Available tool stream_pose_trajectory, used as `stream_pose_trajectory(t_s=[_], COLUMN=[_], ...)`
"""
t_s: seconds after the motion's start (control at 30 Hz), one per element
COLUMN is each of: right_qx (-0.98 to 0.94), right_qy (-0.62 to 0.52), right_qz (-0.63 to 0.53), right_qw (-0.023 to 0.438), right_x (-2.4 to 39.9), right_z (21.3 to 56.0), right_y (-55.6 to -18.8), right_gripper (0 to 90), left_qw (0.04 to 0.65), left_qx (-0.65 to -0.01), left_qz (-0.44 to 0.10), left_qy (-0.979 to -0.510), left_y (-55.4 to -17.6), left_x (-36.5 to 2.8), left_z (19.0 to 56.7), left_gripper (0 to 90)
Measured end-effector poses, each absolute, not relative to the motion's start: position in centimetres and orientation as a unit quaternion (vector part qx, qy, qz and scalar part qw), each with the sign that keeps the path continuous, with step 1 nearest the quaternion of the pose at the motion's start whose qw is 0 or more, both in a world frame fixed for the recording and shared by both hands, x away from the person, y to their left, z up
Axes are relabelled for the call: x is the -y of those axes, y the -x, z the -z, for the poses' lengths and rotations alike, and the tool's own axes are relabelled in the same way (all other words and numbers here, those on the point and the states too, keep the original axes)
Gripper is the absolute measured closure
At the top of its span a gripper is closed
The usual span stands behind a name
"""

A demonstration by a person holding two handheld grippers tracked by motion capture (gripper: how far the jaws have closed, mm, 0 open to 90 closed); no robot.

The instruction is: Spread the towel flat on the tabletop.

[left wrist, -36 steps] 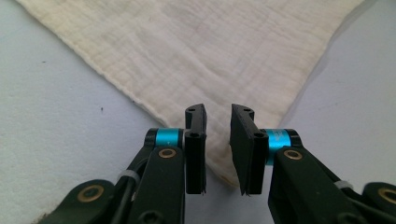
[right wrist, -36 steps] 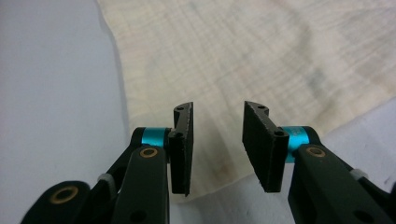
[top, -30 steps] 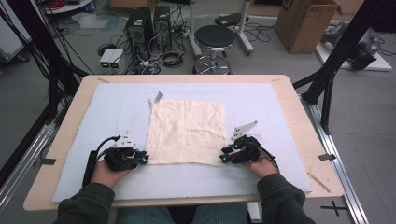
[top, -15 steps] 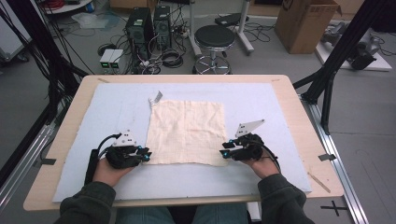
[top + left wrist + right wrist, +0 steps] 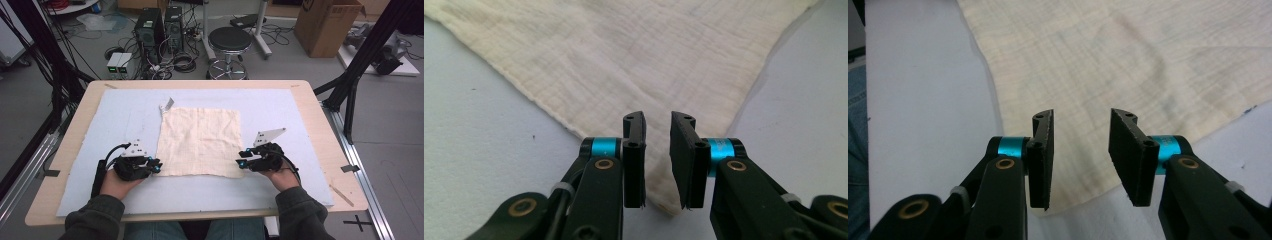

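Left gripper (image 5: 657, 165): jaws stand apart with a narrow gap, straddling the near-left corner of the cream cloth (image 5: 624, 65). The corner tip lies between the pads on the table; the pads do not press on it. Nothing is held.

Right gripper (image 5: 1080, 160): jaws apart, somewhat wider than the left pair, set over the cloth's near-right corner. The fabric edge runs beneath and between the jaws, lying flat (no lift or pinch mark in the weave). Nothing is held.

In the high view the left gripper (image 5: 156, 166) and right gripper (image 5: 242, 163) sit at the two near corners of the cloth (image 5: 200, 140), each in a hand coming in from the bottom edge. The cloth lies spread flat, roughly square, at the middle of the pale blue mat (image 5: 280, 110) that covers the wooden table (image 5: 320, 120). A small label (image 5: 166, 105) sticks out at its far-left corner.

Assessment: the work appears to be a fold of the cloth, and it stands at the very start. Done: both grippers positioned at their corners. Outstanding: closing on both corners, lifting, carrying them to the far edge, releasing. No fold is present yet.
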State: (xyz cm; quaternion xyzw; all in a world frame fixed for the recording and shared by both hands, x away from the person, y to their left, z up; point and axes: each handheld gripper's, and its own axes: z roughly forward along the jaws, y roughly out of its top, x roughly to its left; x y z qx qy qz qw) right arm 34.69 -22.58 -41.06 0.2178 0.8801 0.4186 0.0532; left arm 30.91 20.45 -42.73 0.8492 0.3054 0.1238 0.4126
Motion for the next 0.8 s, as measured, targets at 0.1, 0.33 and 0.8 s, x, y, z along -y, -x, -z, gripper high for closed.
stream_pose_trajectory(t_s=[0.1,0.33,0.8], right_qx=[-0.878,-0.894,-0.906], right_qy=[-0.220,-0.210,-0.206], right_qz=[-0.422,-0.394,-0.369], right_qw=[0.054,0.039,0.032], right_x=[22.6,21.3,21.1], right_z=[41.0,42.3,43.6], right_y=[-34.7,-34.7,-34.2], right_gripper=[62.7,64.7,65.8], left_qw=[0.415,0.404,0.386], left_qx=[-0.307,-0.306,-0.304], left_qz=[-0.123,-0.118,-0.115], left_qy=[-0.847,-0.854,-0.863], left_y=[-30.9,-31.0,-30.7], left_x=[-20.5,-20.3,-20.2], left_z=[42.8,43.2,43.7], left_gripper=[75.4,75.5,75.3])
